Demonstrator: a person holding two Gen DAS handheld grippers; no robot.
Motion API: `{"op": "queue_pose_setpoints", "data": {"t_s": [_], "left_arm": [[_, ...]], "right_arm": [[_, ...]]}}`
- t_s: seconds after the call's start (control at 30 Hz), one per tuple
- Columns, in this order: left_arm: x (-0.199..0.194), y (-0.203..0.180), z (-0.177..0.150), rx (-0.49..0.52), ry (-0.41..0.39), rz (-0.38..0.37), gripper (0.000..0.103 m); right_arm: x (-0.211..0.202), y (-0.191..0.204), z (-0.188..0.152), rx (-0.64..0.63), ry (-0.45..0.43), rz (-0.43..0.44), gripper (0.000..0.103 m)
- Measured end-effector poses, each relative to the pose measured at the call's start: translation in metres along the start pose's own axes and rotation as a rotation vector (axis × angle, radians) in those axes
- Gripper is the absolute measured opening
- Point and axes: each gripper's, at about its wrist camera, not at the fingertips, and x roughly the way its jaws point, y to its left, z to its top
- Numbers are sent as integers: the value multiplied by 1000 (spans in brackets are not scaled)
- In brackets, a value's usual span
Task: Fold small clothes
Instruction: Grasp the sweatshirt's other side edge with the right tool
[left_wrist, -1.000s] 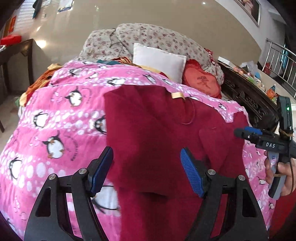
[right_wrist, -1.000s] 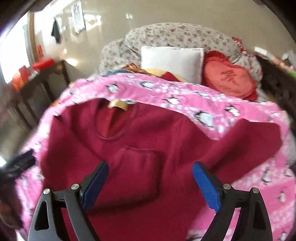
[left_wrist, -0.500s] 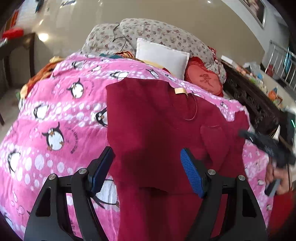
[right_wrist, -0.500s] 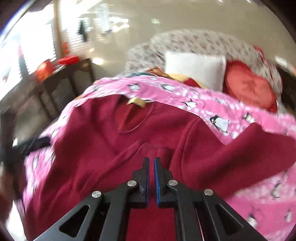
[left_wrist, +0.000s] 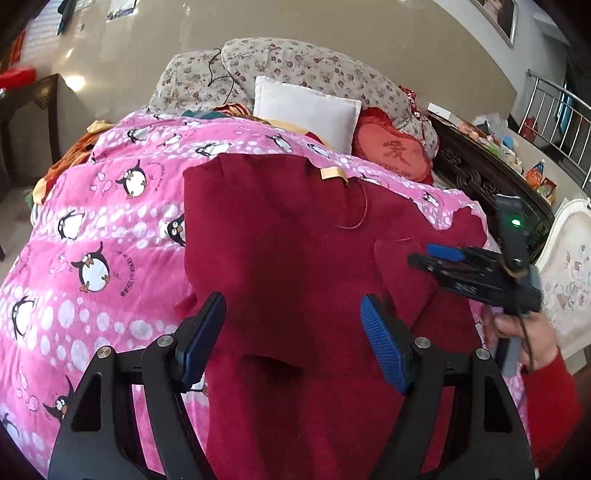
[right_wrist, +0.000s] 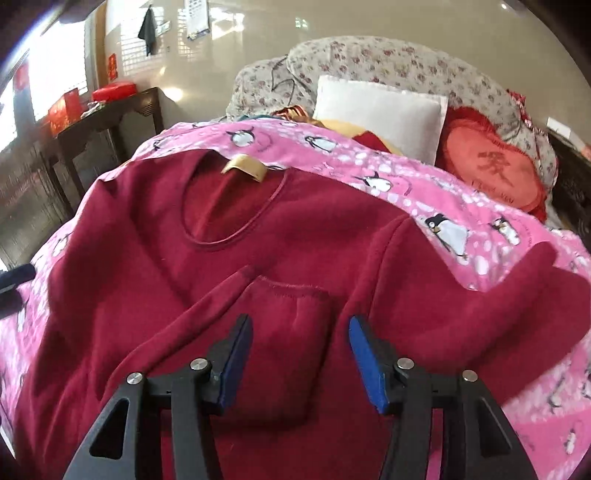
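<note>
A dark red sweater (left_wrist: 295, 229) (right_wrist: 303, 229) lies face up on a pink penguin blanket (left_wrist: 110, 229) (right_wrist: 480, 229), neckline and tan label (right_wrist: 245, 168) toward the pillows. One sleeve is folded across the chest, its cuff (right_wrist: 291, 295) in the middle. The other sleeve (right_wrist: 517, 291) stretches out to the right. My left gripper (left_wrist: 291, 306) hovers open over the sweater's lower left part, nothing between its pads. My right gripper (right_wrist: 301, 325) (left_wrist: 419, 258) stands just above the folded cuff. Its jaws are opening and the pads do not press the cloth.
A white pillow (left_wrist: 306, 110), a red heart cushion (left_wrist: 391, 155) and floral bedding (left_wrist: 295, 62) lie at the head of the bed. A dark wooden table (right_wrist: 110, 114) stands to the left, carved dark furniture (left_wrist: 480, 173) to the right. A hand in a red sleeve (left_wrist: 543, 354) holds the right gripper.
My right gripper went from wide open to shut over the folded cuff, then parted again, and came lower toward the sweater. The left gripper stayed open and hardly moved.
</note>
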Motion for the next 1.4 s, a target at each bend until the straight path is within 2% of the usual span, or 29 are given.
{"op": "queue_pose_setpoints", "data": {"t_s": [0.03,0.07,0.1,0.2,0.3,0.4,0.47,0.57,0.6,0.63,0.7,0.8,0.87,0.9,0.93,1.03,1.17,1.27,1.4], "left_arm": [[2,1,0,-11,6,-6,76],[4,1,0,-18,9,-9,76],[6,2,0,-26,13,-11,76],[7,2,-1,-29,14,-11,76],[6,6,-1,-22,10,6,76],[5,14,-2,-36,11,17,76],[4,19,-3,-51,14,20,76],[3,23,-6,-68,19,20,76],[3,23,-6,-69,21,20,76],[3,23,-7,-68,21,20,76],[3,22,-7,-65,21,18,76],[0,14,-8,-38,16,23,76],[-5,9,-8,-1,3,30,76],[-7,7,-8,18,-1,36,76],[-8,7,-6,37,-5,47,76],[-9,10,6,60,-18,64,76],[7,22,31,37,-4,58,76],[25,30,48,11,9,60,76],[45,30,68,56,38,27,76]], "right_arm": [[5,-1,1,-5,2,3,32],[5,-1,0,-11,1,3,26],[1,-2,0,-11,-14,28,4],[-29,-4,-6,13,-71,170,4],[-75,0,-28,-55,-131,270,4],[-112,9,-60,-161,-132,368,4],[-128,15,-87,-246,-103,426,5],[-140,19,-118,-331,-54,433,8],[-142,19,-121,-335,-49,414,13],[-141,17,-120,-331,-48,385,22],[-135,13,-110,-286,-42,354,33],[-134,11,-96,-246,-44,391,38],[-138,11,-92,-269,-36,401,41],[-139,10,-93,-296,-2,401,44],[-138,9,-95,-342,41,348,45],[-139,3,-101,-426,95,184,45],[-141,-5,-84,-346,43,253,45],[-119,10,-62,-322,3,331,46],[-49,38,-46,-331,106,322,46]]}}
